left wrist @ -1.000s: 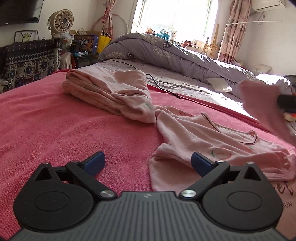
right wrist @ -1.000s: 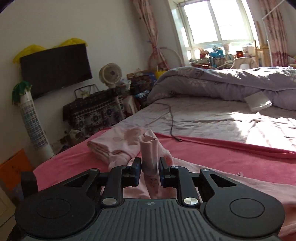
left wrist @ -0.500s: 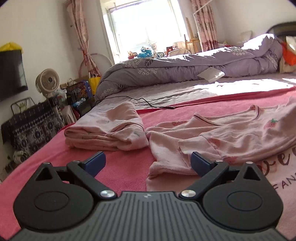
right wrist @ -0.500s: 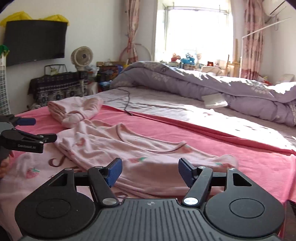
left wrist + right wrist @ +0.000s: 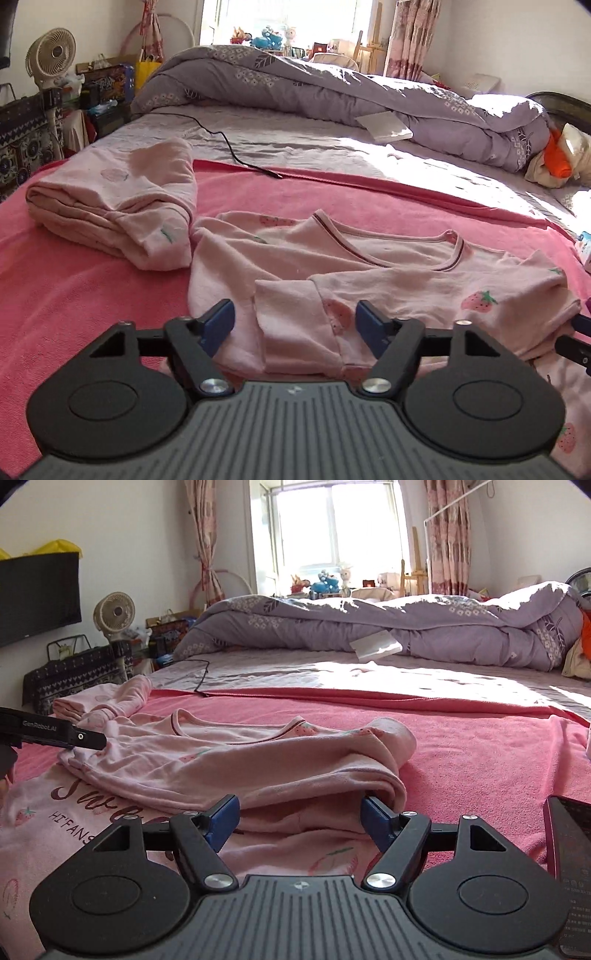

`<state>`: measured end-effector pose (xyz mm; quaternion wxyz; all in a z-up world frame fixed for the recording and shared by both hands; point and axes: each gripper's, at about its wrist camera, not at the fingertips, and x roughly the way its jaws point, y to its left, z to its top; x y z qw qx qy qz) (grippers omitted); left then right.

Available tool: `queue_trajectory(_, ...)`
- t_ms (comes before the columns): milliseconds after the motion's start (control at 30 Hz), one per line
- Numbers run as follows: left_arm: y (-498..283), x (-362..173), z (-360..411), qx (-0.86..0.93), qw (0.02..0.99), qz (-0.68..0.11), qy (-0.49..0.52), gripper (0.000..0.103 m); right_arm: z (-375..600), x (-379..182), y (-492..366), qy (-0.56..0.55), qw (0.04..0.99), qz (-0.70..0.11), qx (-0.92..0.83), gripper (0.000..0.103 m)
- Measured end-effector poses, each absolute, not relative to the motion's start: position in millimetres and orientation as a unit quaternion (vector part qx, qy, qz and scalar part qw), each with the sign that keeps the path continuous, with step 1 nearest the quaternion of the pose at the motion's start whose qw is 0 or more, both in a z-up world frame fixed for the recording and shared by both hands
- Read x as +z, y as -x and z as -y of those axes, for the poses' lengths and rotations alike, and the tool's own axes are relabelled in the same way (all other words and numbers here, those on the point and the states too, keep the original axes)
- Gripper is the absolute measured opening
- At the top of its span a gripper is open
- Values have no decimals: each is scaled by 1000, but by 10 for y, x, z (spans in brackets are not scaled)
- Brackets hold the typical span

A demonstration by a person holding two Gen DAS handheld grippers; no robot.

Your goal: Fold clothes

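The left gripper, its jaws just closing, is straddling a folded-in sleeve without pinching it; the right gripper, just widening, is hovering spread over the pink top on the red blanket, sleeves in, body folds remaining; another garment is lying folded beside it

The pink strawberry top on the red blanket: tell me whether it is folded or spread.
Partly folded. The strawberry top lies flat with its neckline showing, one sleeve doubled over its front.
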<state>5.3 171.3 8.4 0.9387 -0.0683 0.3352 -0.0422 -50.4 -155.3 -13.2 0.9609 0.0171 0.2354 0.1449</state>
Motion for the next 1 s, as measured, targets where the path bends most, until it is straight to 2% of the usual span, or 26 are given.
queue_trajectory(33,-69,39,-1722,-52,934,-343,82,45,1566,-141,511,-19,961,-234,143,73)
queue_trajectory(100,-50,23,-1695,-51,939,-333,73,43,1588,-131,535,-18,963,-229,138,73)
queue_trajectory(233,21,140,-1732,-59,943,-316,82,30,1598,-115,588,28,972,-211,102,76)
queue_trajectory(433,64,498,-1811,-32,963,-257,73,30,1691,-140,554,51,974,-215,56,76)
queue_trajectory(633,-3,614,-1914,-13,968,-242,69,30,1666,-151,528,77,973,-207,63,76)
queue_trajectory(700,-36,569,-1938,-7,966,-251,67,30,1591,-142,501,96,971,-204,75,71)
queue_trajectory(767,-77,484,-1955,-3,962,-265,67,31,1516,-133,474,115,969,-200,86,55)
queue_trajectory(900,-169,287,-1966,4,953,-296,65,33,1359,-111,441,149,965,-193,94,48)
queue_trajectory(933,-185,235,-1969,7,951,-303,63,36,1330,-115,428,156,964,-195,91,40)
queue_trajectory(967,-189,194,-1980,10,949,-309,60,40,1316,-145,402,164,962,-203,85,24)
queue_trajectory(1000,-189,153,-1998,10,947,-315,57,42,1312,-187,372,168,959,-213,81,17)
